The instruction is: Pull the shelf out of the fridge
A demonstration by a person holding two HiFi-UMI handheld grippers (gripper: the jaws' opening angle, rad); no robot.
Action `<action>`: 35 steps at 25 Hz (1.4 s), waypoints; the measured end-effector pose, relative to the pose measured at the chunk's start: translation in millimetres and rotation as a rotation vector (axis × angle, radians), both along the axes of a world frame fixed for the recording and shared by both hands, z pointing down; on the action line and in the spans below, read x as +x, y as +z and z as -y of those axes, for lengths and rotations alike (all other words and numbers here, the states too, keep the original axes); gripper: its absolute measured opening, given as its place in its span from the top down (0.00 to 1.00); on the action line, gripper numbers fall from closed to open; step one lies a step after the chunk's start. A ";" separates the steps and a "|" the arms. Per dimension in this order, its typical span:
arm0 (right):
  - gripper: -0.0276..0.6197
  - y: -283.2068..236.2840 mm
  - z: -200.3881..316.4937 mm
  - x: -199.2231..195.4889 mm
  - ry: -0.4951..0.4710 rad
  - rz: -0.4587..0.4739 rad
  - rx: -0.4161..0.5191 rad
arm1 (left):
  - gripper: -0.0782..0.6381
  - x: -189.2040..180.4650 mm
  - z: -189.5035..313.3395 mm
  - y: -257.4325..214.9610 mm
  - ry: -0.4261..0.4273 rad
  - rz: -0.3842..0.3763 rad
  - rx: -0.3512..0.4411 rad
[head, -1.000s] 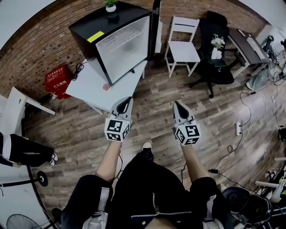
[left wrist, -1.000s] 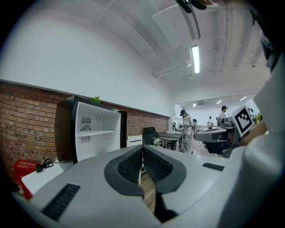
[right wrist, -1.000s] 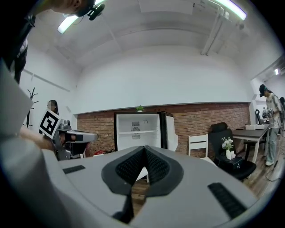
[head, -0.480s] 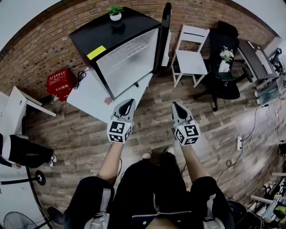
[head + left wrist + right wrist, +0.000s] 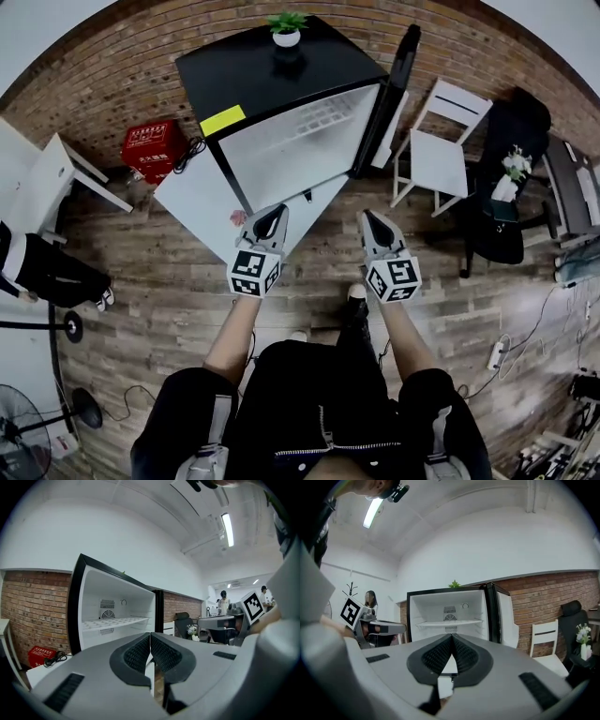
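Shelf sits inside the open fridge.
Left tool and right tool are in front of the fridge, both pressed together, holding nothing.

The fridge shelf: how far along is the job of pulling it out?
Done: the fridge door stands open. In hand: nothing; the left gripper and the right gripper are shut, empty, and short of the fridge. Left: reach the shelf, which sits inside, grip it and pull it out.
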State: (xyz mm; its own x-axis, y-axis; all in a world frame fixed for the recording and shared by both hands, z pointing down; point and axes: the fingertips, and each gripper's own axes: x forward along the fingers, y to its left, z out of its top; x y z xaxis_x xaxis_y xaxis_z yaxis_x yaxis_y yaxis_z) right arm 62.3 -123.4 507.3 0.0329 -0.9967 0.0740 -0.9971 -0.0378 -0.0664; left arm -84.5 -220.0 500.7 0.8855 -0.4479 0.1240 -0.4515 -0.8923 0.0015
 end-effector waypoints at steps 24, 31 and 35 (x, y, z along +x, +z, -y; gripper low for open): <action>0.95 -11.1 142.1 70.6 -0.542 0.036 -0.018 | 0.86 39.7 63.5 -13.6 -0.553 -0.010 -0.056; 0.95 -11.4 148.3 60.0 -0.579 0.021 -0.014 | 0.86 28.2 60.7 -15.2 -0.588 -0.021 -0.054; 0.95 -10.9 150.3 55.1 -0.584 0.014 -0.015 | 0.86 22.1 58.8 -16.1 -0.614 -0.033 -0.054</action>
State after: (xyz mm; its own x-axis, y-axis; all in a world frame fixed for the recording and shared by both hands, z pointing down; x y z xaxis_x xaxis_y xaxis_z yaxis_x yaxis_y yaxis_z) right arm 117.4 -273.7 496.5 -0.5227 -0.8483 0.0843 -0.8521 0.5168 -0.0831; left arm -62.4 -278.8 484.6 0.4717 -0.8709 0.1377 -0.8817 -0.4678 0.0615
